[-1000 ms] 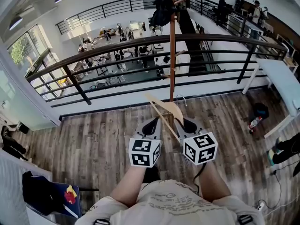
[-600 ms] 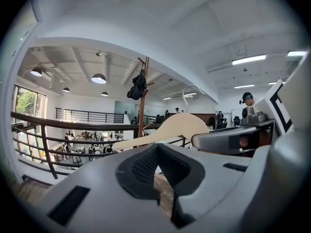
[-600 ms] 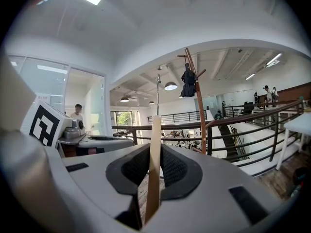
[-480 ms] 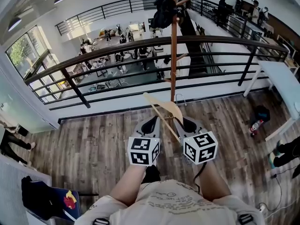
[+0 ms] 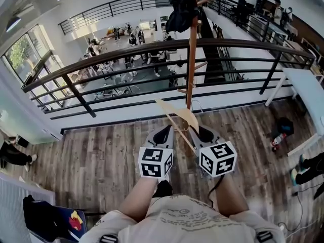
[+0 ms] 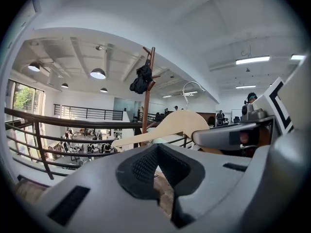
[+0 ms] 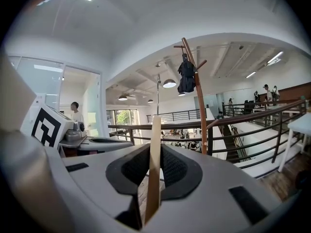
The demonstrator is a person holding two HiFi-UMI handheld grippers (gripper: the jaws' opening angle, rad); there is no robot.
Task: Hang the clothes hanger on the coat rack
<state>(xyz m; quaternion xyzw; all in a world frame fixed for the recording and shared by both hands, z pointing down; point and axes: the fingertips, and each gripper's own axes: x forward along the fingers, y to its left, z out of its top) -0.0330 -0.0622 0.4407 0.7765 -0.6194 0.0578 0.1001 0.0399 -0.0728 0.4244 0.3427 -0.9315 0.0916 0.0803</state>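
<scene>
Two grippers are hovering side by side just short of the rack, whose pole is standing upright in front of the railing. The right gripper is pinching the hanger: its jaws are pressing on the thin wooden bar, which is standing edge-on between the pads. The hanger's pale arm is reaching left of the rack and its metal hook is sitting close beside the pole, not touching any peg. The left gripper is holding nothing, its jaws standing a narrow gap apart, further left of the rack. A black garment is hanging near the top of the rack.
</scene>
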